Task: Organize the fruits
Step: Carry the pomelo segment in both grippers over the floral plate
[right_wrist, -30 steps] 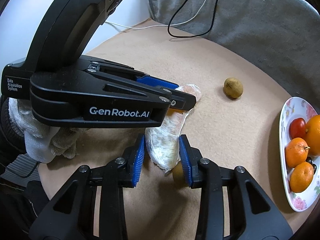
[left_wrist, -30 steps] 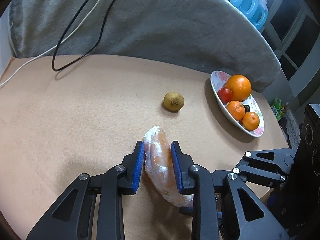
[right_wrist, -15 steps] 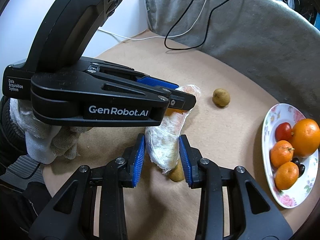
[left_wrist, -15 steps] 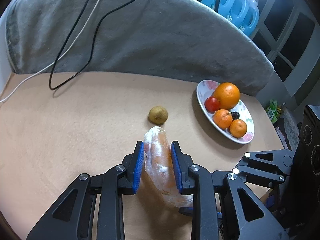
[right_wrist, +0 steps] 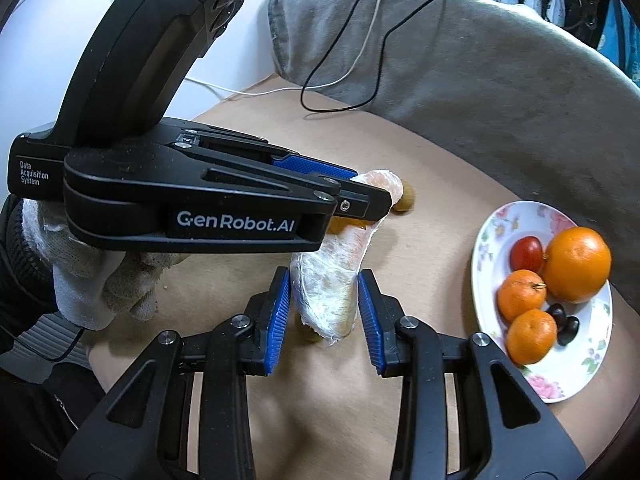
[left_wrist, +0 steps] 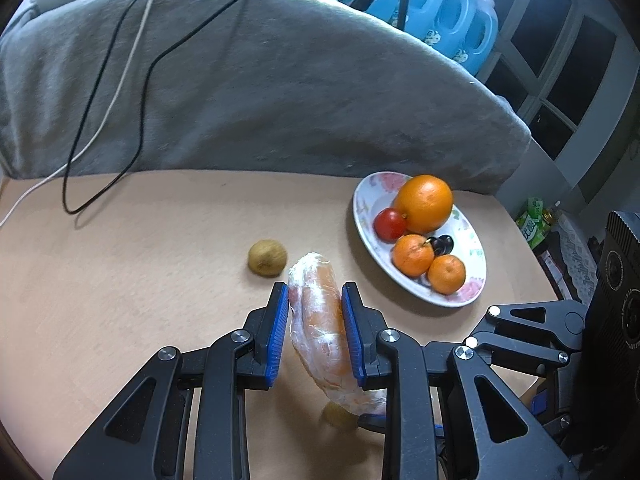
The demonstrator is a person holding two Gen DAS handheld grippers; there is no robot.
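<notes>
My left gripper is shut on a long orange fruit piece wrapped in clear film and holds it above the tan table. My right gripper is open around the wrapped piece's lower end, its pads not pressing it. A brown kiwi lies on the table just beyond; it also shows in the right wrist view. A second small brown fruit lies under the wrapped piece. A flowered plate at the right holds a large orange, a tomato, two tangerines and dark grapes.
A grey blanket drapes along the table's far edge, with a black cable and a white cable trailing onto the table. Blue detergent bottles stand behind. The plate sits near the table's right edge.
Both grippers have risen with the wrapped piece and tilted up, so the kiwi and plate sit lower and closer in view. The right gripper's jaws have widened a little.
</notes>
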